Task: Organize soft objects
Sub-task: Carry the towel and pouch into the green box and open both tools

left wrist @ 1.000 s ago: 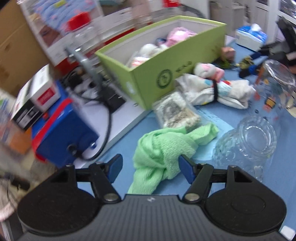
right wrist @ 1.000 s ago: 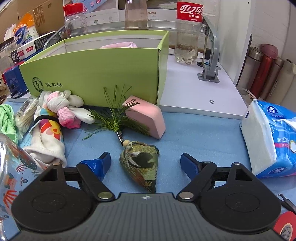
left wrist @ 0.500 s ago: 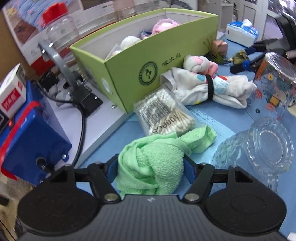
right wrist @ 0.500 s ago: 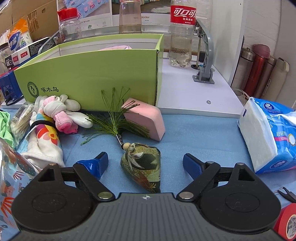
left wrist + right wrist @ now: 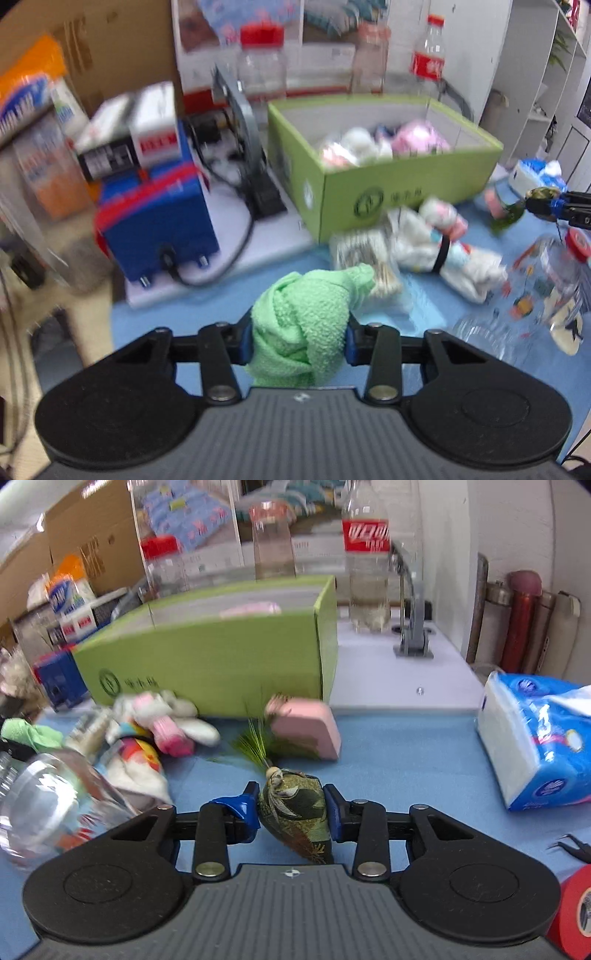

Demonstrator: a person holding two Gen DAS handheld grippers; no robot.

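My left gripper (image 5: 298, 332) has its jaws closing, and both blue pads press on a crumpled green towel (image 5: 306, 295) held above the blue mat. My right gripper (image 5: 291, 805) is shut on a small green brocade sachet (image 5: 295, 812) with a bead and a green tassel; it also shows at the right edge of the left wrist view, gripper (image 5: 546, 205) and sachet (image 5: 509, 216). Behind both stands the open green box (image 5: 406, 184) (image 5: 221, 653) with pink and white soft items (image 5: 369, 144) inside.
Bundled socks (image 5: 443, 251) (image 5: 162, 723), a cotton swab pack (image 5: 362, 251) and a pink sponge (image 5: 310, 727) lie before the box. A glass jar (image 5: 546, 280) (image 5: 48, 805) lies between the grippers. Tissue pack (image 5: 535, 738), red tape (image 5: 576, 904) and tweezers (image 5: 572, 847) at right; blue device (image 5: 155, 225) at left.
Both grippers went from open to closed: the left on the green towel, the right on the sachet. Both have risen with their loads, and the left view has rolled.
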